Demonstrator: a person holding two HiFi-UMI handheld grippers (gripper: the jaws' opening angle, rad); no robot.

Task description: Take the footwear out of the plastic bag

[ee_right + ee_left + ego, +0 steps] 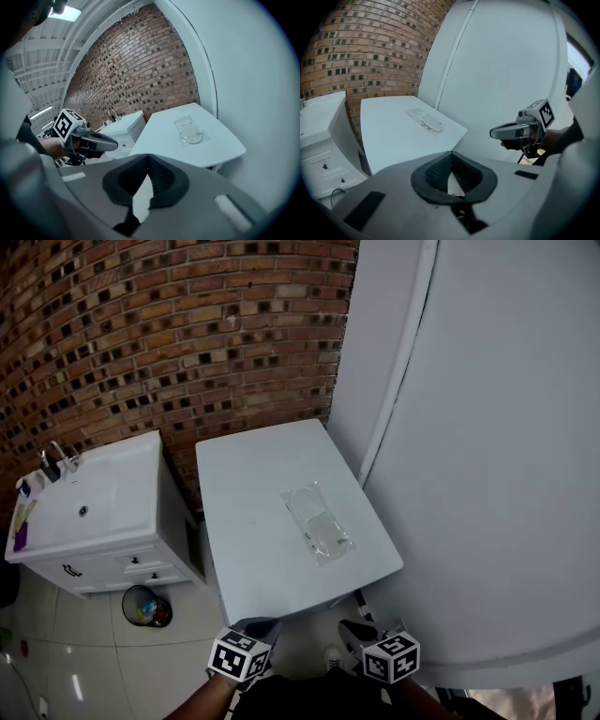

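Near the white surface's (246, 521) right edge the plastic bag (317, 521) holds the footwear (325, 533), untouched; left gripper (259, 627) and right gripper (355, 632) hang pressed together, empty.

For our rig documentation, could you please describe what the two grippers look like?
Both the left gripper and the right gripper are grey moulded handheld units. Each claw is lined with black ribbed pads, and each carries a white cube with black square markers.
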